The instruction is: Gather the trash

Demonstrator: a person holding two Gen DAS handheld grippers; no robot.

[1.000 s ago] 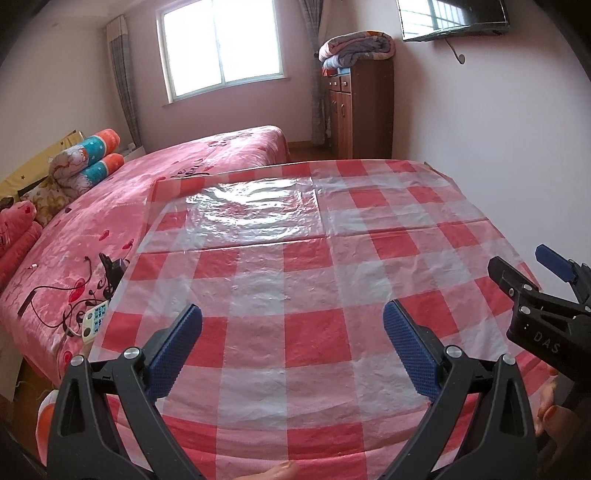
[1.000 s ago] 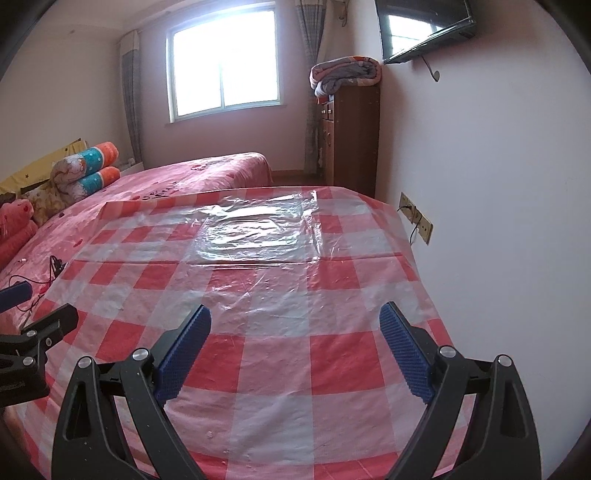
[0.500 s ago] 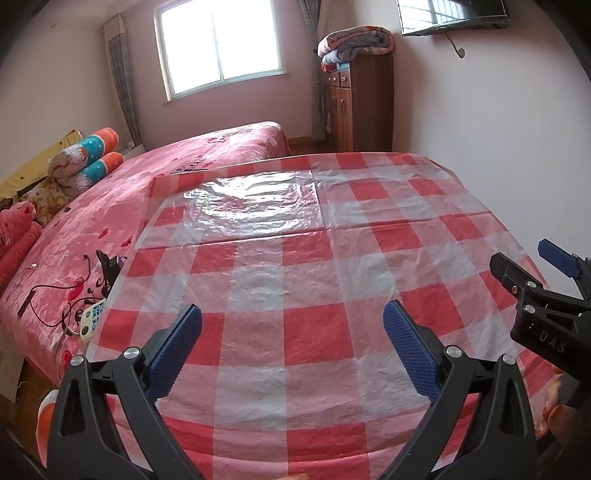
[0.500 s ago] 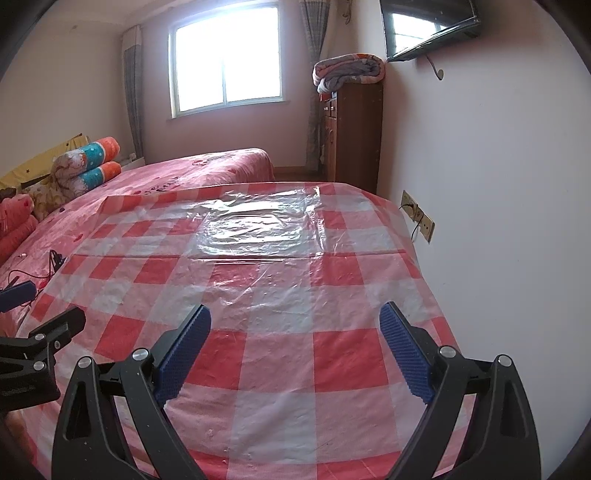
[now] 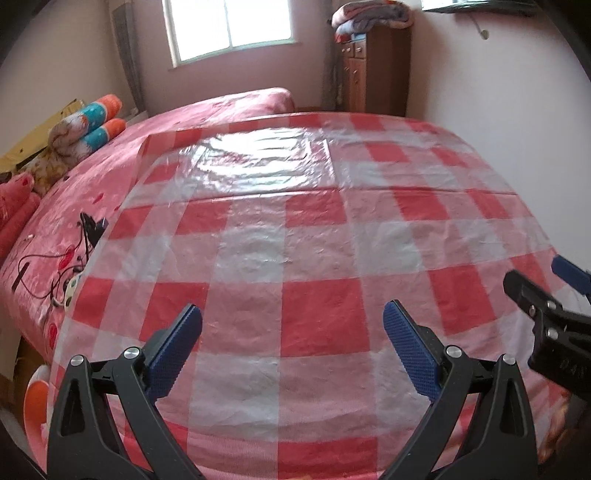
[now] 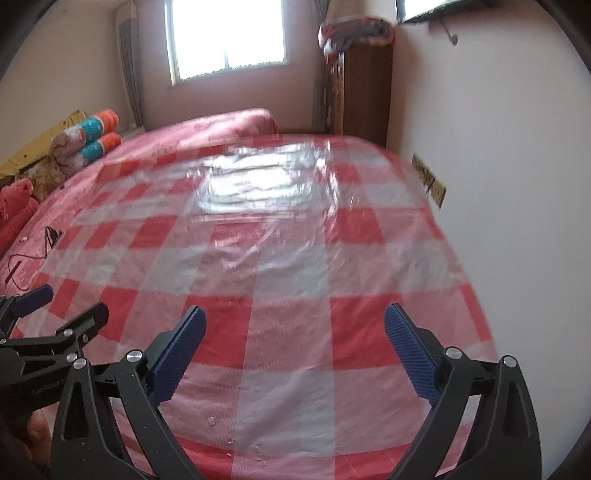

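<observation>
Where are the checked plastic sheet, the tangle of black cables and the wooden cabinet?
checked plastic sheet [image 5: 317, 295]: left wrist view, on a red square mid-sheet.
black cables [image 5: 55, 258]: left wrist view, on a cable loop on the bedspread.
wooden cabinet [image 6: 365, 96]: right wrist view, on its side panel.

the right gripper bears faint letters, seemingly "das", blurred.

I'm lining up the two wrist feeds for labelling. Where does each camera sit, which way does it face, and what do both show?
Left wrist: sits on the left gripper, facing across the checked plastic cloth toward the window; its own open fingers show, with the right gripper at the right edge.
Right wrist: sits on the right gripper, facing the same way, closer to the wall with the sockets; open fingers show, with the left gripper at the left edge.
Shared: cloth, window, pink bed, wooden cabinet.
</observation>
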